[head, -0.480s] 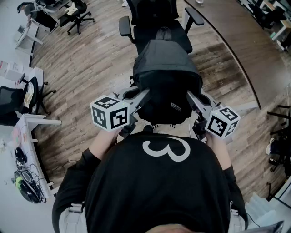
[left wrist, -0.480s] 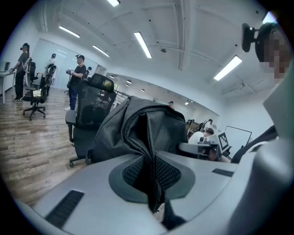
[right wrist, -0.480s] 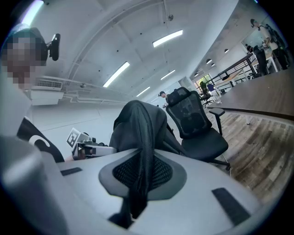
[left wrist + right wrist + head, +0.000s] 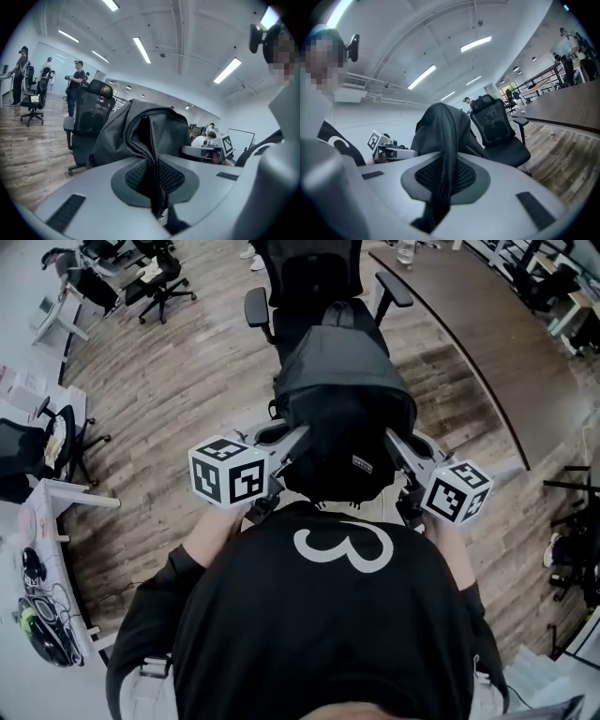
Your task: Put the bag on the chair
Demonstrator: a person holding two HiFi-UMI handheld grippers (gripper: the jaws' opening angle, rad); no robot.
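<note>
A black backpack [image 4: 342, 399] hangs in the air between my two grippers, in front of my chest. My left gripper [image 4: 295, 439] is shut on a fold of the bag's left side [image 4: 150, 140]. My right gripper [image 4: 396, 442] is shut on a fold of its right side [image 4: 445, 136]. Just beyond the bag stands a black office chair [image 4: 314, 277] with armrests, its seat mostly hidden behind the bag in the head view. The chair [image 4: 91, 117] shows past the bag in the left gripper view, and its seat [image 4: 506, 145] shows in the right gripper view.
A long dark table [image 4: 487, 306] curves along the right. More office chairs [image 4: 159, 277] stand far left, with white desks [image 4: 42, 512] at the left edge. Several people [image 4: 74, 86] stand on the wooden floor [image 4: 178, 399] in the distance.
The chair and floor have shifted slightly down and nearer in the head view. The bag stays held between both grippers.
</note>
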